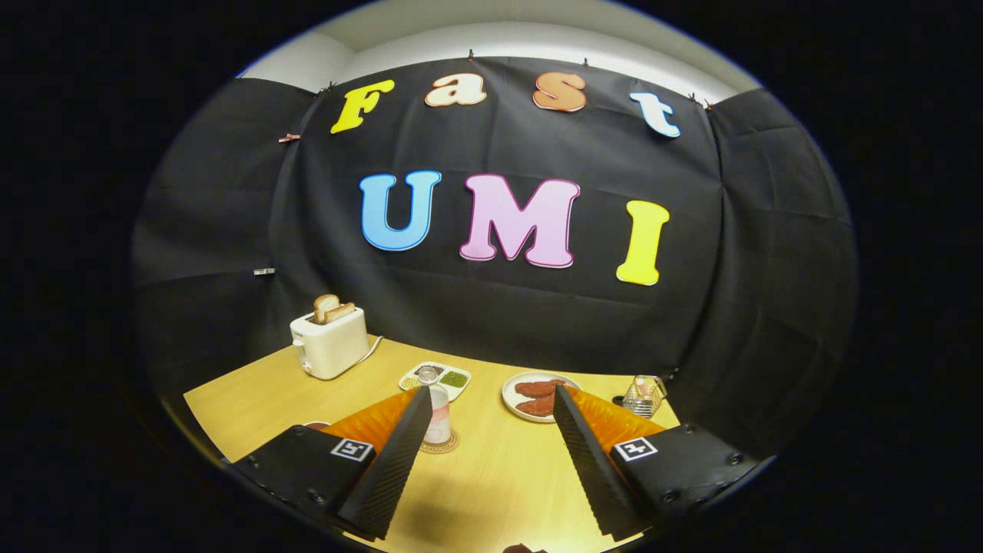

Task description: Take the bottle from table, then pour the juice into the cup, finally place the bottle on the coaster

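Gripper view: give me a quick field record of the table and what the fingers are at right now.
gripper: open, fingers spread wide, holding nothing
bottle: upright on the coaster, beside the left finger, partly hidden by it
plate: beyond the right finger, holds reddish food
divided dish: behind the bottle
toaster: far left, bread in its slots
wire rack: far right by the booth wall
cup: cannot tell

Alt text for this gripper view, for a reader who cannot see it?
The open claw hovers over a wooden table, holding nothing. A clear plastic bottle stands on a round coaster beside one finger; beyond sit a white toaster and a plate of food.
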